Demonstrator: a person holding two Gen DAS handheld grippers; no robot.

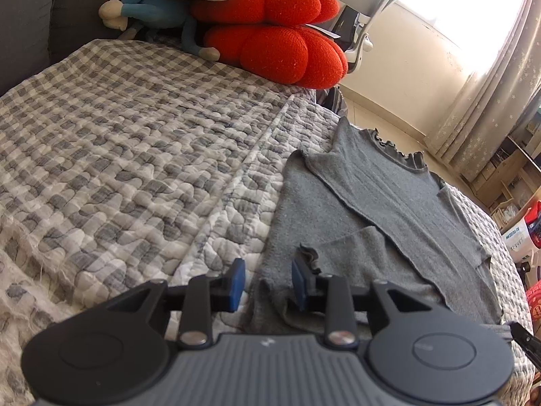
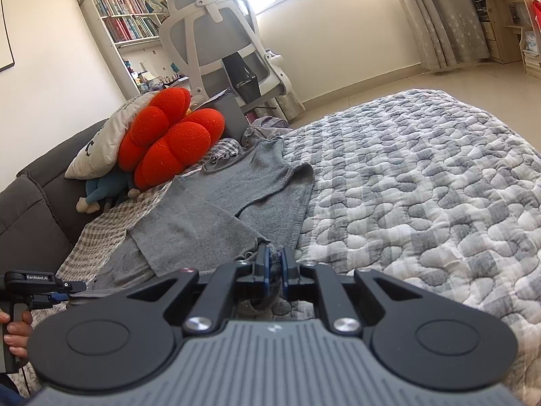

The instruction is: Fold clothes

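Observation:
A grey knit top (image 1: 389, 203) with a frilled neckline lies flat on the checked quilt (image 1: 118, 155), both sleeves folded across its body. My left gripper (image 1: 268, 280) is open, blue pads apart over the top's near hem, with a frilled cuff (image 1: 309, 257) just beyond the right pad; nothing is pinched. In the right wrist view the same top (image 2: 203, 216) stretches away toward the cushions. My right gripper (image 2: 276, 264) is nearly closed, with a bunch of the top's hem between its pads. The left gripper (image 2: 76, 287) shows at lower left, held by a hand (image 2: 15, 335).
Red puffy cushions (image 2: 169, 142), a white pillow (image 2: 101, 145) and a blue doll (image 2: 101, 193) pile against the dark grey headboard (image 2: 30, 216). A white office chair (image 2: 219, 44) and a bookshelf (image 2: 125, 17) stand beyond the bed. The quilt (image 2: 422, 186) spreads to the right.

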